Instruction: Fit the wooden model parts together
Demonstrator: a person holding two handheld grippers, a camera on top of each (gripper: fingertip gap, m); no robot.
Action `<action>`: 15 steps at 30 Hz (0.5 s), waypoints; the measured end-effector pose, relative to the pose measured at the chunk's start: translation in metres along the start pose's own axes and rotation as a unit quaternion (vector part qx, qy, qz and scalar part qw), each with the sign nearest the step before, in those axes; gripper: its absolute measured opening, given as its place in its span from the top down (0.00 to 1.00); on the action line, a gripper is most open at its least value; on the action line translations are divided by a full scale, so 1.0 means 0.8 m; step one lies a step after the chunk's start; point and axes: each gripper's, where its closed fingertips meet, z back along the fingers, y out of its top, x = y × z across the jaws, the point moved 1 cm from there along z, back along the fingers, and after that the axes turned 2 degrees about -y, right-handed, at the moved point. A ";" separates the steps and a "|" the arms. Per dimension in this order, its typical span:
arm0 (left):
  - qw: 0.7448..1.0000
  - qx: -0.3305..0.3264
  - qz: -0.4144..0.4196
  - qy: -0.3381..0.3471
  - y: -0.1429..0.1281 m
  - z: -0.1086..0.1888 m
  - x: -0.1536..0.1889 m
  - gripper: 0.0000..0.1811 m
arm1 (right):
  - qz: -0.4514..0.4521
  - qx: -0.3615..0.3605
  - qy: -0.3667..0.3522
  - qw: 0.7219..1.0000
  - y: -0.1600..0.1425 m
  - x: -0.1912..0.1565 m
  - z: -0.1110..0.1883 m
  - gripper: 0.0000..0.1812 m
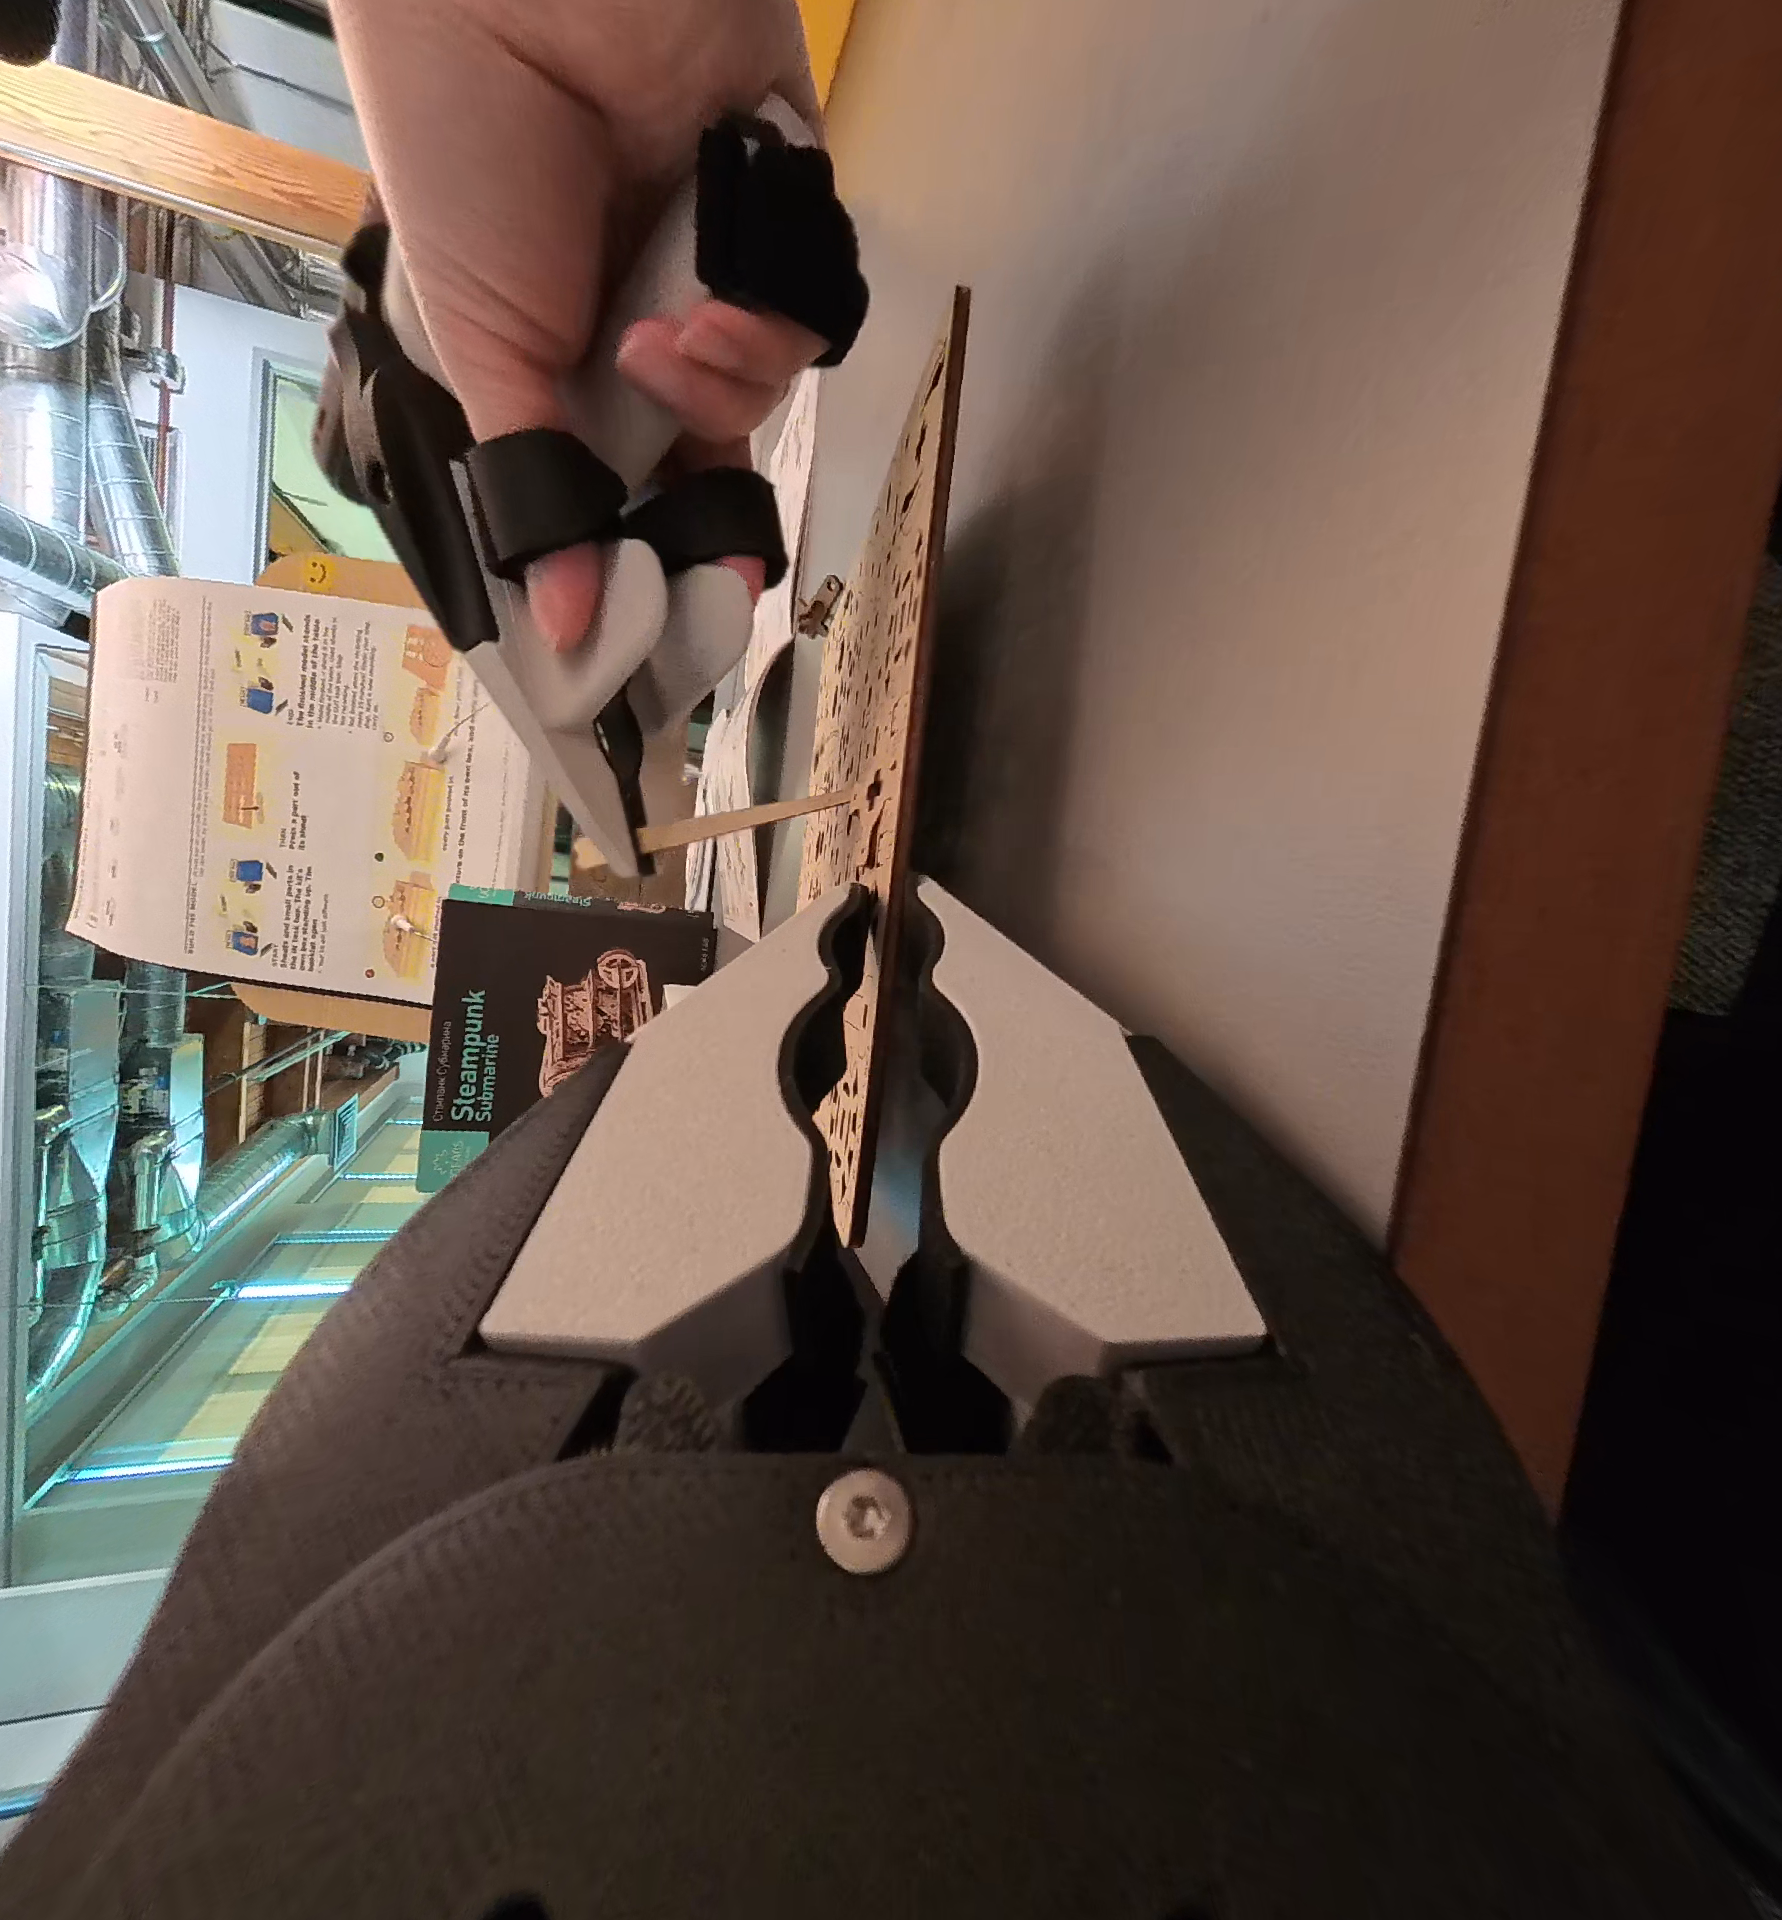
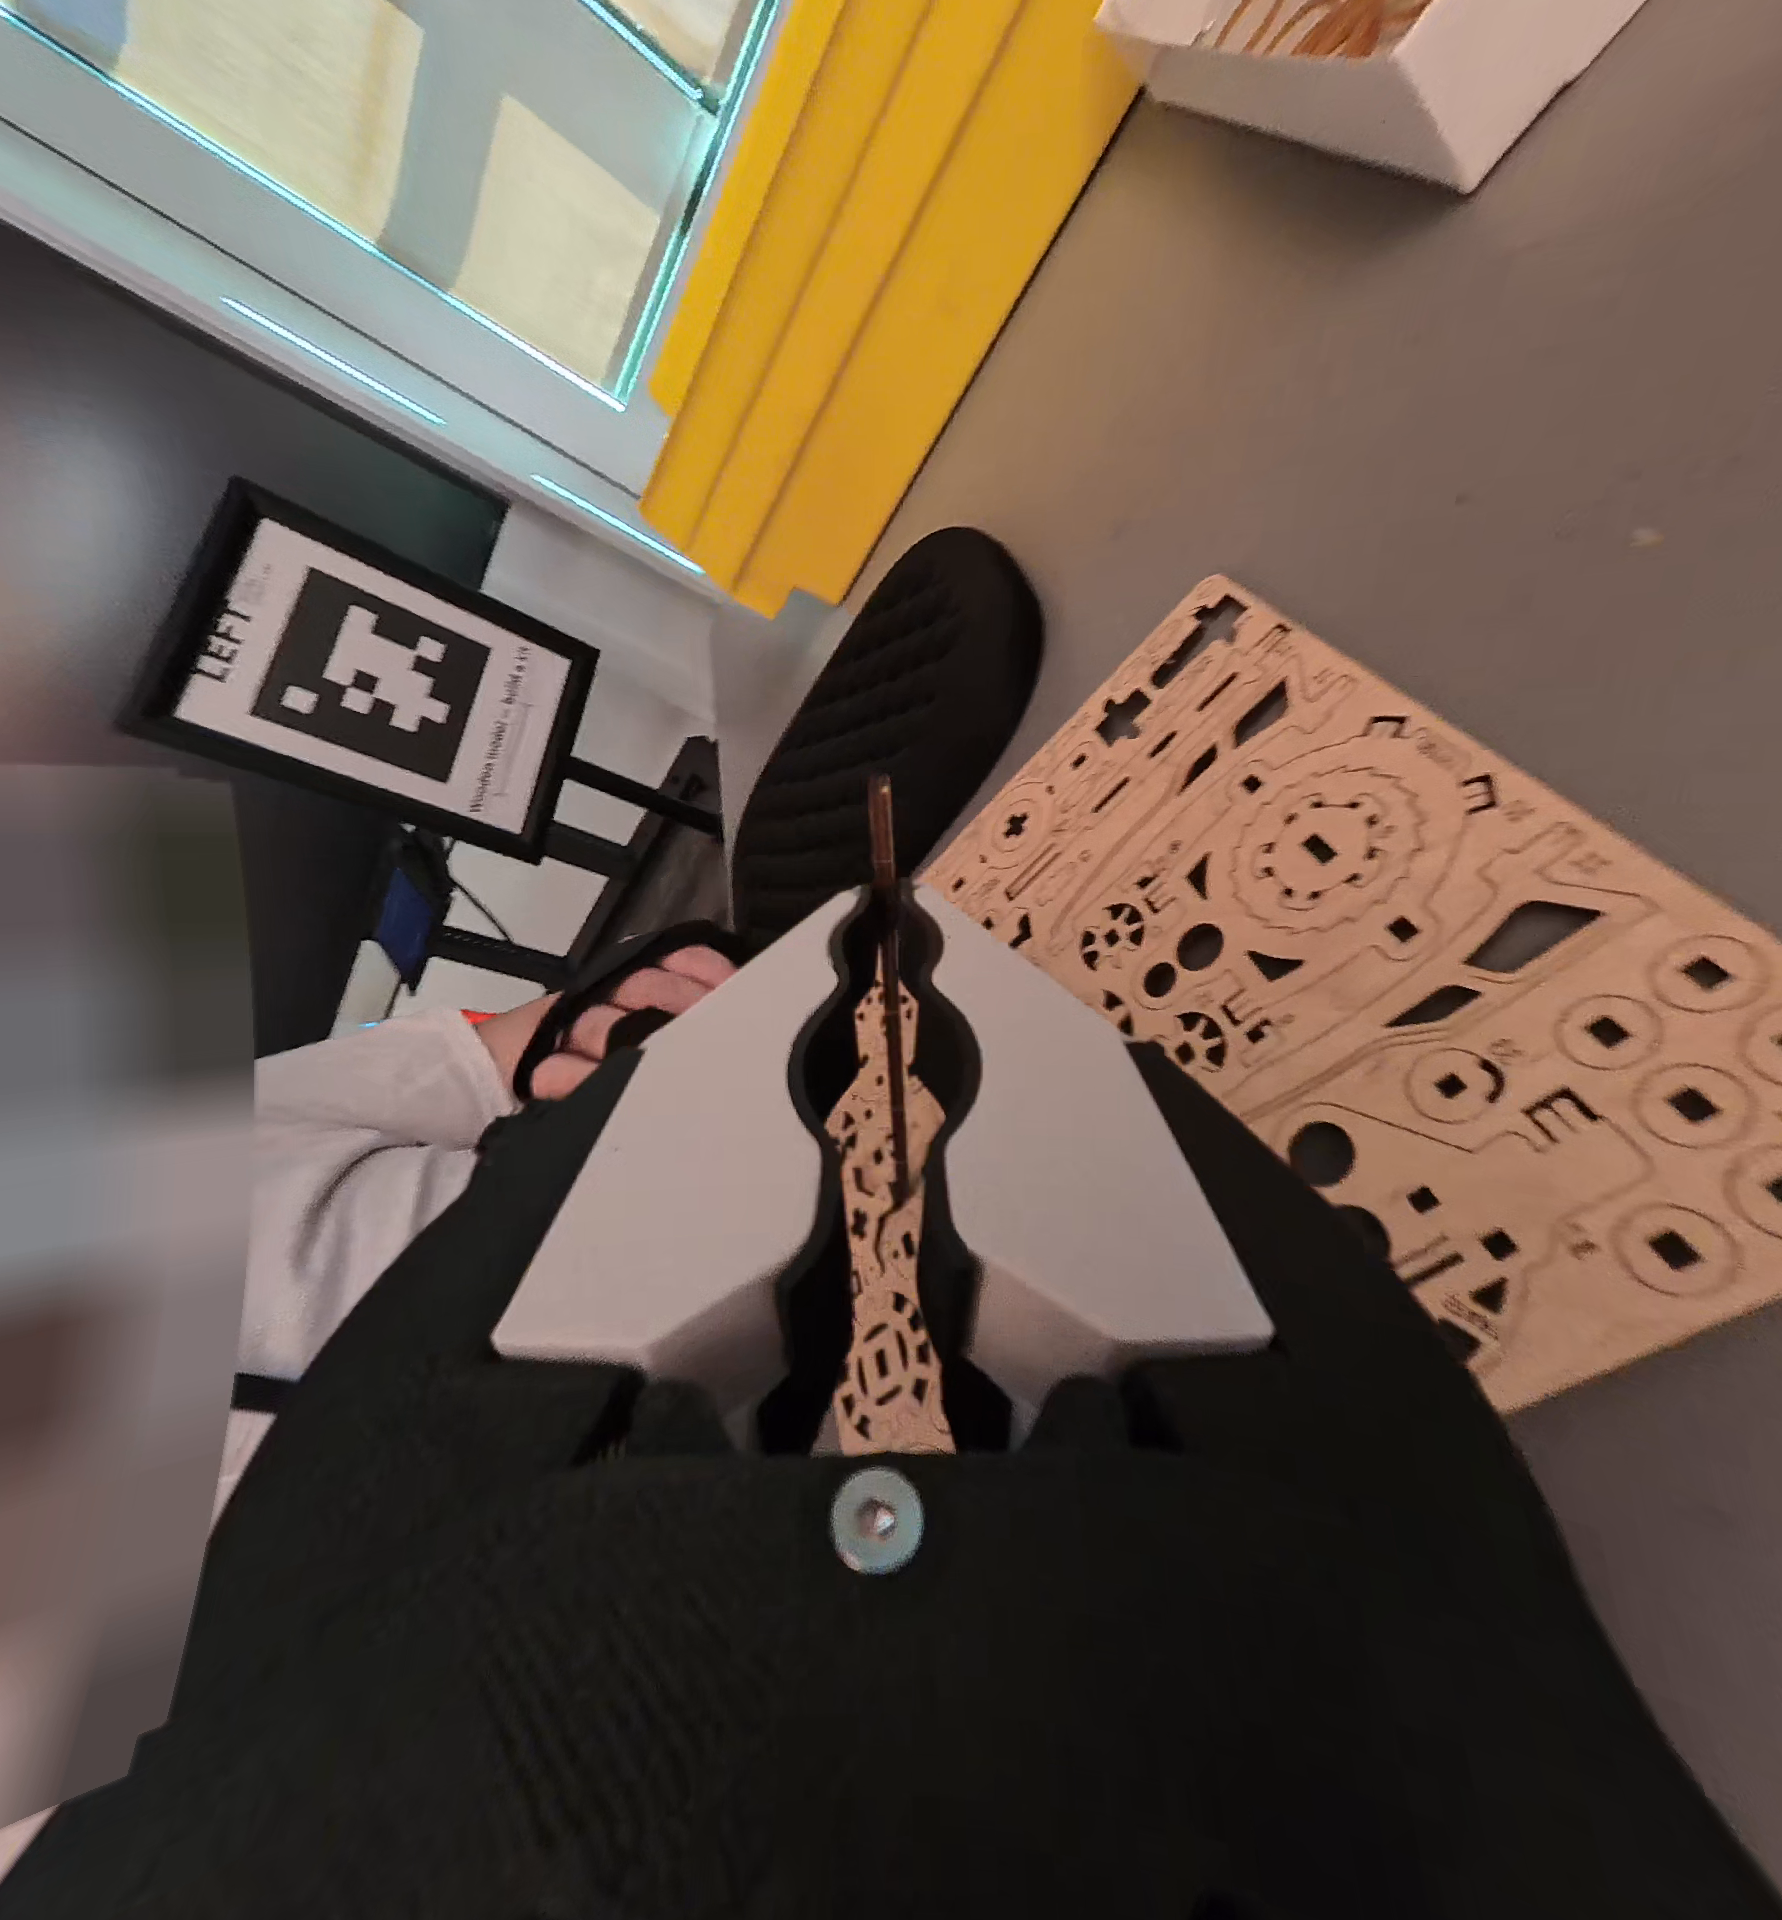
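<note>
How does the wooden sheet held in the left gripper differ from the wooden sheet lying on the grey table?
The held sheet stands on edge, clamped in the left gripper; the flat sheet lies free on the table. The right gripper pushes a thin stick against the held sheet; nothing touches the flat sheet. Both are pale laser-cut plywood with parts already removed.

A grey matte worktop [image 2: 1386, 436] with a brown wooden edge band [image 1: 1635, 727] fills much of both views. Beyond it, silver metal ventilation ducts [image 1: 45, 312] run beside a pale wooden ceiling beam [image 1: 139, 135]. A glass-panelled partition with teal-lit edges [image 1: 139, 1299] stands farther off. A bright yellow stepped panel [image 2: 866, 312] adjoins a white-framed window [image 2: 399, 208]. Lighting is soft and even.
</note>
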 end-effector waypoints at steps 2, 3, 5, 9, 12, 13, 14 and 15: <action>1.000 0.000 0.000 0.000 0.000 0.000 0.000 0.98 | 0.006 0.011 -0.003 1.000 0.000 0.002 0.006 0.99; 1.000 0.000 0.000 0.000 0.000 0.000 0.000 0.98 | 0.006 0.019 -0.004 1.000 0.000 0.004 0.009 0.99; 1.000 -0.002 0.001 -0.001 -0.001 0.000 0.000 0.98 | 0.014 0.034 -0.005 0.999 -0.001 0.006 0.015 0.99; 1.000 -0.003 0.001 0.002 -0.001 0.000 -0.001 0.98 | 0.060 0.078 0.008 0.995 0.005 -0.010 0.027 0.99; 1.000 -0.002 0.000 0.003 -0.001 0.000 -0.001 0.98 | 0.111 0.097 0.004 0.989 0.008 -0.032 0.030 0.99; 1.000 -0.002 0.000 0.003 -0.001 0.000 -0.001 0.98 | 0.121 0.097 0.005 0.988 0.008 -0.042 0.028 0.99; 1.000 -0.002 0.000 0.002 -0.001 0.000 -0.001 0.98 | 0.133 0.096 0.004 0.986 0.008 -0.050 0.025 0.99; 1.000 -0.002 0.000 0.002 -0.001 0.000 -0.001 0.98 | 0.143 0.091 -0.001 0.985 0.007 -0.055 0.021 0.99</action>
